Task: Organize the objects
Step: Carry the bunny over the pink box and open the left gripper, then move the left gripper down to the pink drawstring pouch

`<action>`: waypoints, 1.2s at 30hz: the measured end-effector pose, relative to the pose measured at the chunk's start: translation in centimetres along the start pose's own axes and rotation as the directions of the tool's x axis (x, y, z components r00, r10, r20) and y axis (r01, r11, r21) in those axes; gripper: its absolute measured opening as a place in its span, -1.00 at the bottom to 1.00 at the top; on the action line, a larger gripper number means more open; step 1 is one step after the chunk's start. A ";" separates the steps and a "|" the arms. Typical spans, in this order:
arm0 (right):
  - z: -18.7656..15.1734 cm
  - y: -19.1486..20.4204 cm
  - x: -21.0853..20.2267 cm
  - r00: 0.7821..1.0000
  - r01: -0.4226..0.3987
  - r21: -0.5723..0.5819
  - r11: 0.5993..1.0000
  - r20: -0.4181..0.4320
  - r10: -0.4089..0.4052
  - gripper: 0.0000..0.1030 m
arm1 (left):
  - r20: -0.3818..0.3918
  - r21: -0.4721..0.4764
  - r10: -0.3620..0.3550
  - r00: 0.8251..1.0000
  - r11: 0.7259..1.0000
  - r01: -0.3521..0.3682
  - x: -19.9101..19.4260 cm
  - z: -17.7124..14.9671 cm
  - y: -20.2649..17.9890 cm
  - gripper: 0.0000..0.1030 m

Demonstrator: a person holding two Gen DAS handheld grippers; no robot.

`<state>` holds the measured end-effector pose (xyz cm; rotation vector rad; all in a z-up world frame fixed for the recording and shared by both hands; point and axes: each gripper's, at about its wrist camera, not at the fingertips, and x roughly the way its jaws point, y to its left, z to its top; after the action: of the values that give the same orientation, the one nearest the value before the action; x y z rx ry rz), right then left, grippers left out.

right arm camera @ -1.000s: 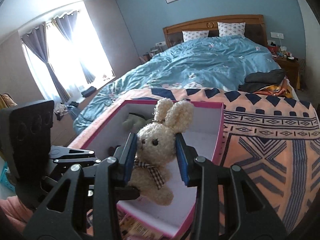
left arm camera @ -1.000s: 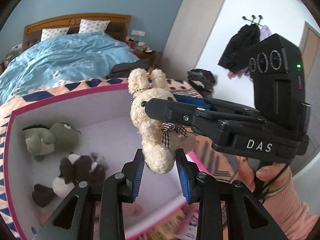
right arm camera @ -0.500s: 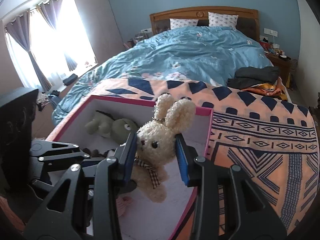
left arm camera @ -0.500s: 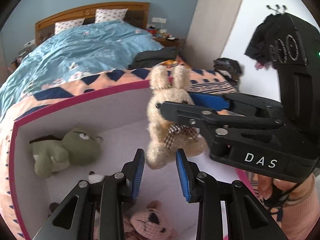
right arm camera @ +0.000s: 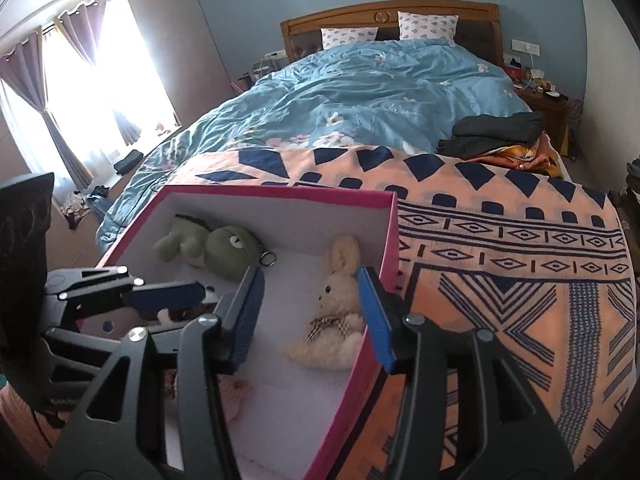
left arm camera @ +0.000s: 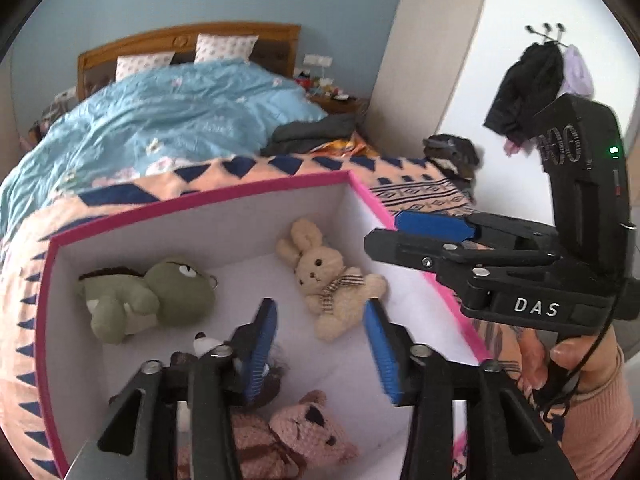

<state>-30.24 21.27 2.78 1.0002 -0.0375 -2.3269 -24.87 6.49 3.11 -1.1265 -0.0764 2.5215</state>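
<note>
A cream bunny plush (left arm camera: 324, 280) (right arm camera: 336, 308) with a checked bow lies on its back on the white floor of the pink-rimmed box (left arm camera: 240, 196) (right arm camera: 280, 192), near the box's right wall. My left gripper (left arm camera: 322, 346) hovers over the box just in front of the bunny; its jaws are opening and nothing is between the blue pads. My right gripper (right arm camera: 312, 314) (left arm camera: 400, 232) hangs above the bunny at the right wall. Its jaws are opening too, and its pads stand clear of the plush. A hand and a pink sleeve (left arm camera: 592, 392) hold it.
A green plush (left arm camera: 160, 296) (right arm camera: 216, 248), a black-and-white plush (left arm camera: 200, 348) and a pink bear (left arm camera: 304, 436) also lie in the box. The box sits on a patterned orange blanket (right arm camera: 500, 264) at the foot of a bed with a blue duvet (right arm camera: 380, 92). Folded dark clothes (right arm camera: 492, 132) lie at the right.
The bunny was pinched in the right gripper above the box; it now lies on the box floor. Both pairs of jaws have spread apart, and both grippers have tipped down toward the box.
</note>
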 end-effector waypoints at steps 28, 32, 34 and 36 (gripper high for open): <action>-16.0 4.2 -8.7 0.992 -0.119 -0.017 0.993 -0.034 0.119 0.17 | 0.036 0.149 -0.095 0.995 0.985 0.089 -8.2 -15.1 -6.2 0.13; -17.9 4.4 -9.1 0.989 -0.141 0.009 0.990 -0.045 0.141 0.17 | -0.030 0.116 -0.077 0.997 0.990 0.080 -6.7 -17.1 -5.9 0.13; -18.5 5.0 -9.4 0.988 -0.148 0.000 0.989 -0.044 0.148 0.17 | -0.065 0.090 -0.088 0.994 0.991 0.094 -6.0 -18.3 -5.6 0.13; -18.9 5.8 -9.6 0.984 -0.174 -0.010 0.985 -0.047 0.173 0.17 | -0.083 0.086 -0.069 0.994 0.993 0.076 -5.6 -19.2 -5.6 0.13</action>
<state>-9.51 25.49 -3.04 1.0018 -0.0866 -2.1430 -5.75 7.71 -4.86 -1.1665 0.0161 2.3890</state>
